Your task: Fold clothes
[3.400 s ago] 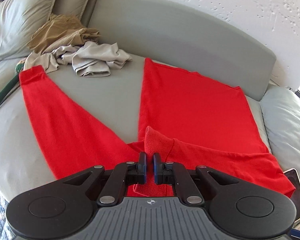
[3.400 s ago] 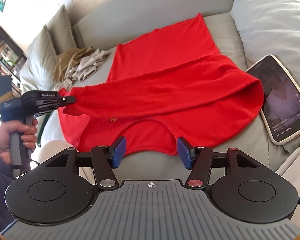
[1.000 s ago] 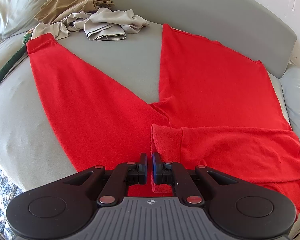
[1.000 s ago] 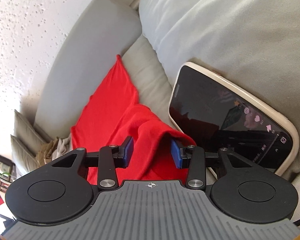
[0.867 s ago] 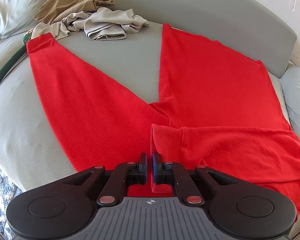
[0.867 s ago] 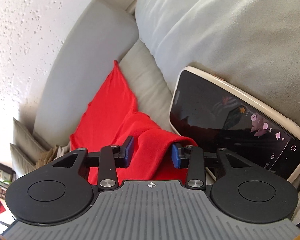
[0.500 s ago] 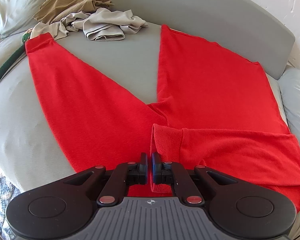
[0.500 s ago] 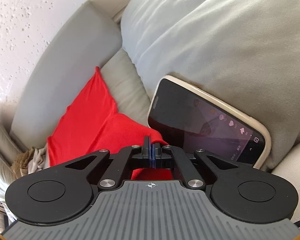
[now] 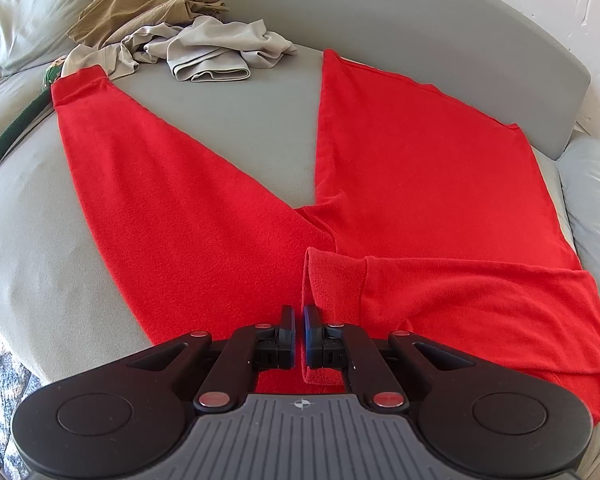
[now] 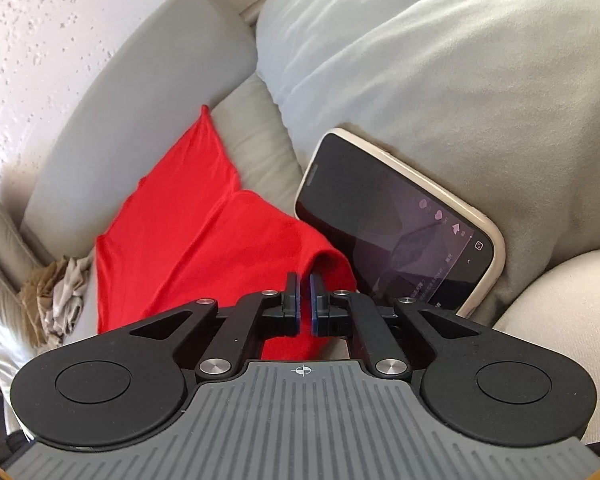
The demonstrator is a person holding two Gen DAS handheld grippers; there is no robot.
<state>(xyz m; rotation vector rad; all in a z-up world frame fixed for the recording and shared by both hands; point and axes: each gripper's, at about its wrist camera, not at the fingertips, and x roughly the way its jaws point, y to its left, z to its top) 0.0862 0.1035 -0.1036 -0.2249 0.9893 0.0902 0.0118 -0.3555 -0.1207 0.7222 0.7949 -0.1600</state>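
Grey sofa [image 9: 240, 128] — 1 red top [image 9: 420, 168], 2 grippers, 1 phone [image 10: 396, 224]

Red garment [image 9: 412, 168], grey sofa [image 9: 236, 136] — beige, tan clothes [image 9: 204, 52]

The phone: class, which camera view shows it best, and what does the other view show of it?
The right wrist view. There the phone shows nearly whole, screen lit, leaning on a cushion beside the red top. The left wrist view catches only a dark sliver at its right edge, past the top.
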